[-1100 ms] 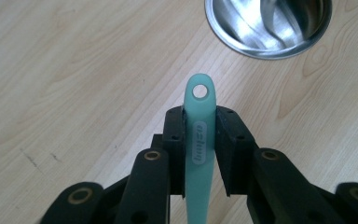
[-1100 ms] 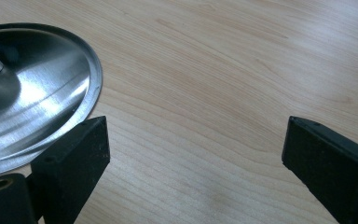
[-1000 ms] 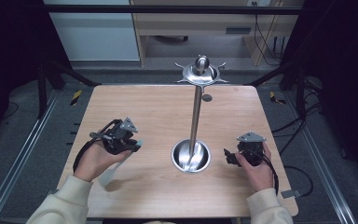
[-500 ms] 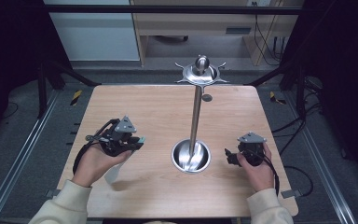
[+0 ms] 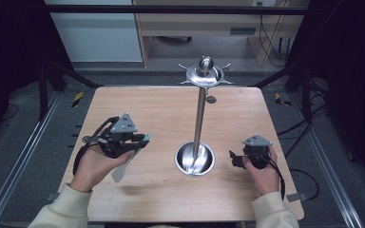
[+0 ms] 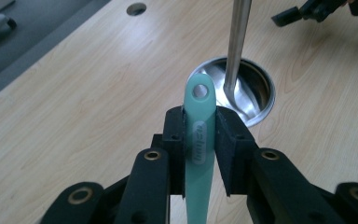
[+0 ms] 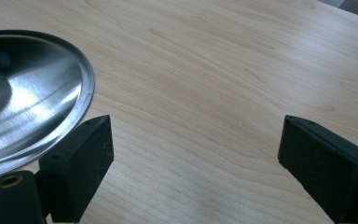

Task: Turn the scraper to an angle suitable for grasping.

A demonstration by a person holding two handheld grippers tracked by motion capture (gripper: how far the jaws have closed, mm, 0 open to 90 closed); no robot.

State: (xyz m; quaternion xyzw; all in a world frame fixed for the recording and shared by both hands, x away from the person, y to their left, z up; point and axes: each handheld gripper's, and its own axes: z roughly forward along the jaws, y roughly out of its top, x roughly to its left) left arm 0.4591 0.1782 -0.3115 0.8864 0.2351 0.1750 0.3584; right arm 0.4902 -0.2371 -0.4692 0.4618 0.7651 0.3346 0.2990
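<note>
Here, taking the metal stand (image 5: 196, 159) as the marker, the left gripper (image 5: 140, 139) is hovering to the left of the stand's round base, above the wooden table (image 5: 161, 109). Its jaws are pressing from both sides on the mint-green handle of a spatula (image 6: 199, 140), standing only as far apart as the handle is wide. In the left gripper view the handle's end, with its hanging hole, is pointing past the pads toward the base of the stand. In the high view the spatula's pale blade is hanging down below the hand, clear of the tabletop, with its shadow lying on the wood beneath. To the right of the stand's base, the right gripper (image 5: 233, 159) is resting near the table, its jaws gaping wide with nothing but bare wood between them, and its tips are pointing toward the base.
</note>
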